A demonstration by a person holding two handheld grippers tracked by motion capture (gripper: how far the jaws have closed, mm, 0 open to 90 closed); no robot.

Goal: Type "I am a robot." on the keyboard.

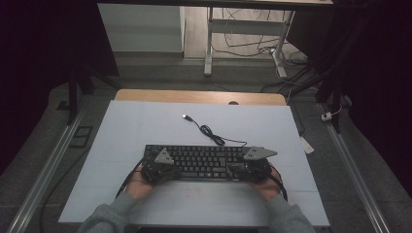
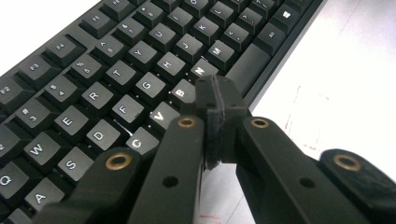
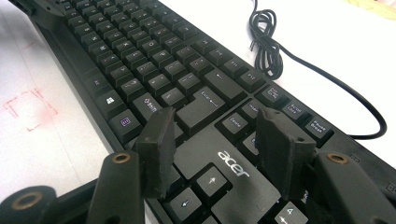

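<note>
The keyboard (image 1: 201, 160) lies flat on the near half of the white table sheet (image 1: 145, 126), its long axis running left to right and its space-bar edge toward the person. It is black with white legends — a full-size board with an "acer" mark above the arrow keys. Its black cable (image 1: 214, 136) leaves the far edge, bunches in a coil and ends in a USB plug (image 1: 185, 116) farther off.

The left gripper (image 2: 215, 100) sits over the keyboard's left near part, its jaws pressed together with nothing between them, tips above the B and N keys. The right gripper (image 3: 212, 140) hovers over the right end — jaws standing wide apart, empty, straddling the keys near Enter and Delete.
</note>
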